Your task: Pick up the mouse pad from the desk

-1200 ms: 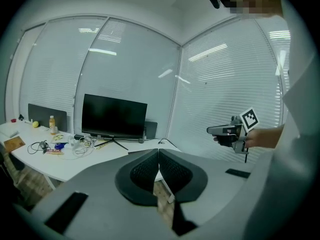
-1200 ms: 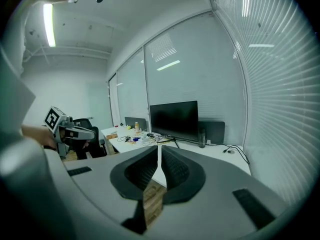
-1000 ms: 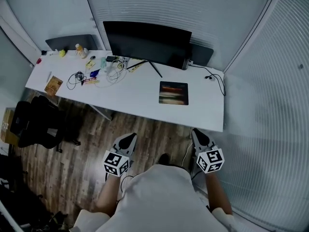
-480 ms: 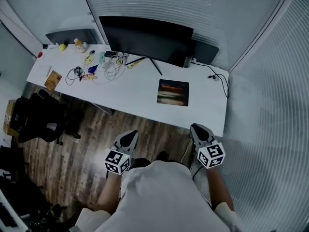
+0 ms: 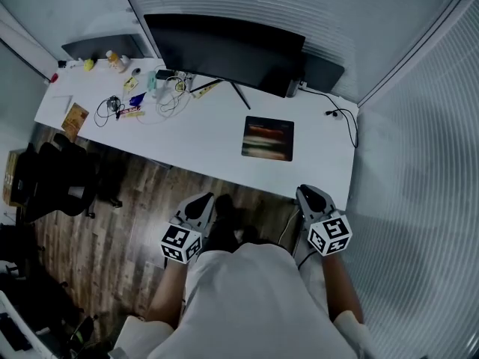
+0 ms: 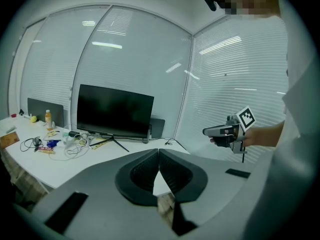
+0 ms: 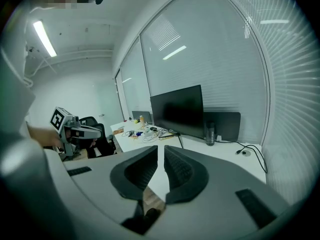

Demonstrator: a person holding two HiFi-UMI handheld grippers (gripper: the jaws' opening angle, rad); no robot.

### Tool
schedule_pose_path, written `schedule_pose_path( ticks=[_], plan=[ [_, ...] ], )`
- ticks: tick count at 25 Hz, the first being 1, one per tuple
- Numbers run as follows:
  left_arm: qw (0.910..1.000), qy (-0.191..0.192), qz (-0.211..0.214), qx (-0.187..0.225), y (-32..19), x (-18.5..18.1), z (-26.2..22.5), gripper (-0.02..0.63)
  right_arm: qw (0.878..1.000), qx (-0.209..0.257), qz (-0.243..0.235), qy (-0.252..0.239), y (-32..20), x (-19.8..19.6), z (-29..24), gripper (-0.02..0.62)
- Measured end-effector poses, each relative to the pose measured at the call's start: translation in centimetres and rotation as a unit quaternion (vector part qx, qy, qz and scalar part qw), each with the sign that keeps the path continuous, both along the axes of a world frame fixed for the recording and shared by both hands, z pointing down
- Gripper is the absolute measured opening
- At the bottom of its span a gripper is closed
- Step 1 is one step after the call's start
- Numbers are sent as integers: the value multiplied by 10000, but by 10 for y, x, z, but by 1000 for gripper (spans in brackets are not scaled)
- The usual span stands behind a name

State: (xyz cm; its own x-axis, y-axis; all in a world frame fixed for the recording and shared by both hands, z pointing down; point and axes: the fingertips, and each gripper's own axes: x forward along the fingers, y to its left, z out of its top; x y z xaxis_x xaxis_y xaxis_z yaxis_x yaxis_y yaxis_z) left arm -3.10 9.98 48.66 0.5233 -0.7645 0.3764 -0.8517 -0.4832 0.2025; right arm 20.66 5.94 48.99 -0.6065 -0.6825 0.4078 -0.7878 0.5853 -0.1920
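The dark mouse pad (image 5: 268, 138) with coloured stripes lies flat on the right half of the white desk (image 5: 202, 137), in front of the monitor. Both grippers hover over the floor short of the desk's near edge, apart from the pad. My left gripper (image 5: 200, 200) is shut and empty, its jaws meeting at the tips (image 6: 159, 150). My right gripper (image 5: 308, 193) is also shut with nothing in it (image 7: 161, 147), and sits just below the desk's right front corner. Neither gripper view shows the pad.
A black monitor (image 5: 224, 47) stands at the back of the desk. Cables, a bottle and small items (image 5: 138, 96) clutter the left half. A black cable (image 5: 340, 118) runs along the right end. A black chair (image 5: 52, 182) stands on the wooden floor at left. Blind-covered walls close the right side.
Both grippers have moved forward toward the desk's near edge and slightly down. The desk and pad appear a little closer in the head view.
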Motion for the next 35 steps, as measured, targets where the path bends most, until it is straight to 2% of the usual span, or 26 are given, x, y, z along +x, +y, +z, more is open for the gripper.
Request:
schedule_pose_path(
  ticks=[5,13,27,35],
  plan=[
    [9998,45,137,-96,-31,-8,11,18,9998,-111,89,149,-26,-6,11,38],
    [9974,94,641,-318,-93,-14,28,18,9974,-403,475,351,-77,-16,29,38],
    [9864,79,1476,-722,-174,-22,69,18,9865,-1097,858,865,-146,-24,90,43],
    [9766,135,1928,-944,-197,-25,93,18,9755,-1483,1090,1205,-173,-21,134,121]
  ],
)
